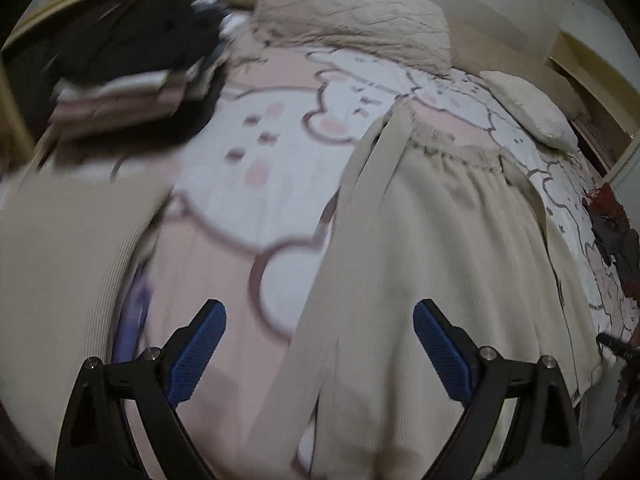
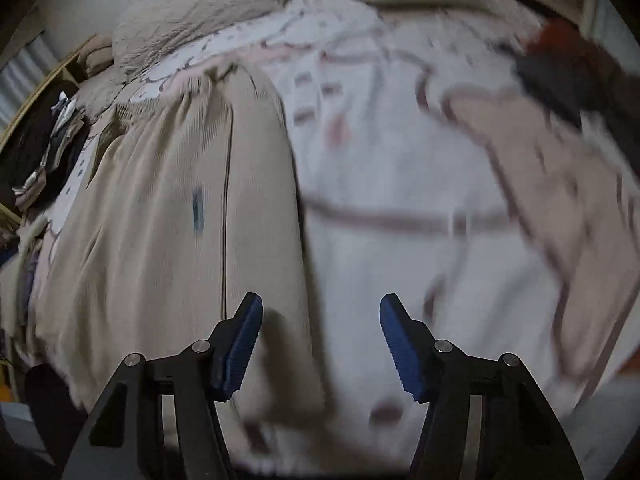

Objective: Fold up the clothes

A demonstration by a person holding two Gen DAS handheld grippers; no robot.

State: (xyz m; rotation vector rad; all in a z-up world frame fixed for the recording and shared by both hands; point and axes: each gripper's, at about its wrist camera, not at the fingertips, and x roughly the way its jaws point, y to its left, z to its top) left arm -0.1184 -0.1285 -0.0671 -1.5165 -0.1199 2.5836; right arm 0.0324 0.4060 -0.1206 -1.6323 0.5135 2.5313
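Beige ribbed trousers (image 1: 432,248) with a gathered waistband lie lengthwise on the pink and white cartoon bedspread (image 1: 248,152). My left gripper (image 1: 320,312) hovers open above the trousers' left edge, nothing between its blue pads. In the right wrist view the same trousers (image 2: 172,208) fill the left half, with a dark seam line down them. My right gripper (image 2: 320,308) stands open over the trousers' right edge and the bedspread (image 2: 420,200), holding nothing. A second beige ribbed garment (image 1: 60,264) lies at the left.
A stack of folded dark and light clothes (image 1: 132,68) sits at the far left by the wooden bed frame (image 1: 16,92). Fuzzy beige pillows (image 1: 352,12) lie at the head. A red and dark clothes heap (image 1: 612,236) sits at the right bed edge.
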